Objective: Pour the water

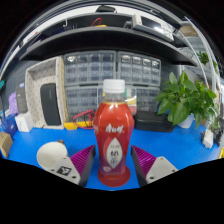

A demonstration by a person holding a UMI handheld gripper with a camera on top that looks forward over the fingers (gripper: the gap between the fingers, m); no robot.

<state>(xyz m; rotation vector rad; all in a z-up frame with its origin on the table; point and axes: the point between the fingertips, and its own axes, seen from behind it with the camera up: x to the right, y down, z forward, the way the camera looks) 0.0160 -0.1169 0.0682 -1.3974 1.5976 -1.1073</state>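
While the tongs (113, 160) are hanging low over a bright blue bench (180, 145), a red bottle (114, 140) with a white cap is standing upright between their two fingers. The purple pads (84, 157) are sitting at either side of the bottle's lower body, very close to it, but I cannot tell whether they are pressing on it or leaving a narrow gap. The bottle's label is showing white lettering, too small to read.

Just left of the tongs, a round white object (51, 153) is lying on the blue surface. Beyond the tongs, a grey cabinet of small drawers (115, 70) is lining the back of the bench. Farther left, a white appliance (45, 92) with a dark front is standing, and small yellow items (75, 125) are resting near the cabinet's foot. To the right and beyond, a leafy green plant (188, 97) is spreading over a dark tray (152, 121). Shelving is running overhead across the room.
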